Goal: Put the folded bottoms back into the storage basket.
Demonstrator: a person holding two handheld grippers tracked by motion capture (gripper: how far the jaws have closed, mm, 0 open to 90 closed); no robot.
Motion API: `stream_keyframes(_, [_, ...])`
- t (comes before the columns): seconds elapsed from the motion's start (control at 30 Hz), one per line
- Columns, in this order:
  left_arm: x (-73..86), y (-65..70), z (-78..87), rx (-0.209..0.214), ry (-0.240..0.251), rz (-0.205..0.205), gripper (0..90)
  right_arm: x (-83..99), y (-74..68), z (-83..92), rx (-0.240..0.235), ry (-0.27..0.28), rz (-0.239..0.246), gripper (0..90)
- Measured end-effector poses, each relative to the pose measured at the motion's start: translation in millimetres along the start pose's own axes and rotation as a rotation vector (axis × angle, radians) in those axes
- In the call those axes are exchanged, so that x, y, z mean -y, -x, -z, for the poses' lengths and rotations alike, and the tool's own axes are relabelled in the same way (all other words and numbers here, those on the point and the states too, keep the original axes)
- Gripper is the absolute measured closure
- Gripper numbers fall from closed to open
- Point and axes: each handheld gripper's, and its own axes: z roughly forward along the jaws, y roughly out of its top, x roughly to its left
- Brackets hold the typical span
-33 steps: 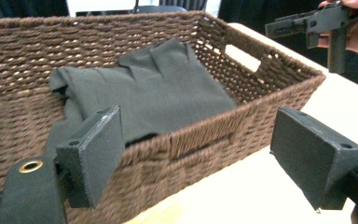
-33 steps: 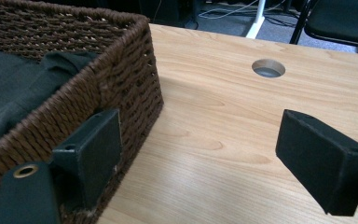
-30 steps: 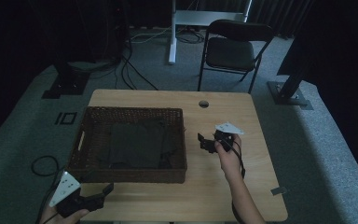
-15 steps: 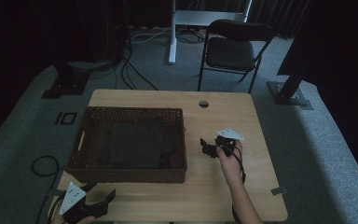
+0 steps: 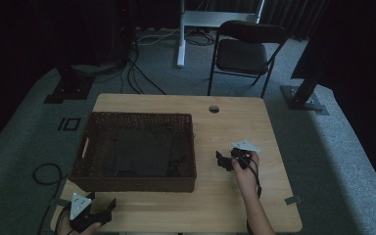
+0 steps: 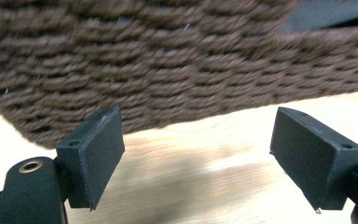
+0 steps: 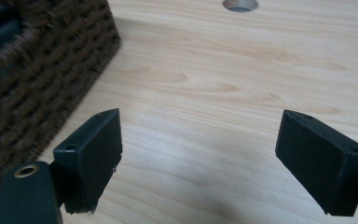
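High view: the left gripper (image 5: 94, 215) sits at the near left corner of the table (image 5: 235, 122), held low in a hand at the bottom edge, its grey plate on top and its jaws pointing towards the wicker basket (image 5: 186, 178); left gripper view: the left gripper (image 6: 196, 158) has its jaws spread wide with nothing between them, bare wood beneath, and the woven brown wall of the basket (image 6: 168, 65) stands close ahead, slightly blurred; a dark cloth (image 6: 326, 14) shows over the rim at the upper right; high view again: the right gripper (image 5: 225, 160) rests on the right half of the table, gripped by a hand whose forearm enters from the bottom, its jaws aimed left at the basket's right wall but apart from it; right gripper view: the right gripper (image 7: 198, 158) is likewise released, jaws wide apart over empty wood, the basket (image 7: 37, 84) at the left and the round hole (image 7: 240, 4) in the tabletop ahead; in the high view the basket lies on the left half of the table with the dark cloth (image 5: 142, 152) flat inside it; beyond the table a folding chair (image 5: 245, 51) stands on grey carpet.
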Motion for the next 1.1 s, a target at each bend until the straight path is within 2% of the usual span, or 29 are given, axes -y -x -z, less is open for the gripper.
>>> stream_keyframes(0.07, [2.0,-2.0,-2.6,-0.014,-0.015,0.009,18.2,3.2,2.4,1.3,0.013,-0.006,-0.004,13.9])
stream_keyframes(0.1, [3.8,-4.6,-4.9,-0.04,-0.026,0.006,18.2,6.7,4.6,2.7,0.031,-0.012,-0.001,13.9])
stream_keyframes(0.13, [3.8,-4.6,-4.9,-0.04,-0.026,0.006,18.1,6.7,4.6,2.7,0.031,-0.012,-0.001,13.9])
stream_keyframes(0.17, [5.2,-6.4,-5.8,-0.066,-0.03,0.004,18.2,10.5,6.9,3.8,0.037,-0.018,-0.004,13.9])
stream_keyframes(0.27, [6.4,-8.8,-7.0,-0.074,-0.04,0.01,18.1,14.7,9.5,4.6,0.051,-0.033,-0.009,13.9])
stream_keyframes(0.43, [10.4,-13.5,-10.1,-0.119,-0.057,0.004,18.2,23.7,15.4,7.1,0.076,-0.063,-0.036,13.9])
stream_keyframes(0.57, [14.3,-16.1,-14.6,-0.128,-0.084,0.007,18.2,26.4,18.5,8.1,0.095,-0.082,-0.038,13.9])
stream_keyframes(0.7, [15.7,-16.9,-16.4,-0.147,-0.082,-0.006,18.1,31.0,23.7,9.0,0.108,-0.093,-0.049,13.9])
stream_keyframes(0.8, [16.1,-17.1,-18.0,-0.158,-0.071,0.0,17.2,34.2,27.8,9.7,0.12,-0.096,-0.057,13.9])
stream_keyframes(0.93, [16.9,-16.4,-20.3,-0.159,-0.054,0.002,16.6,39.4,34.1,9.6,0.119,-0.104,-0.086,13.9])
stream_keyframes(1.1, [18.3,-16.6,-21.7,-0.163,-0.034,0.002,16.0,42.8,36.9,8.9,0.126,-0.121,-0.092,14.1])
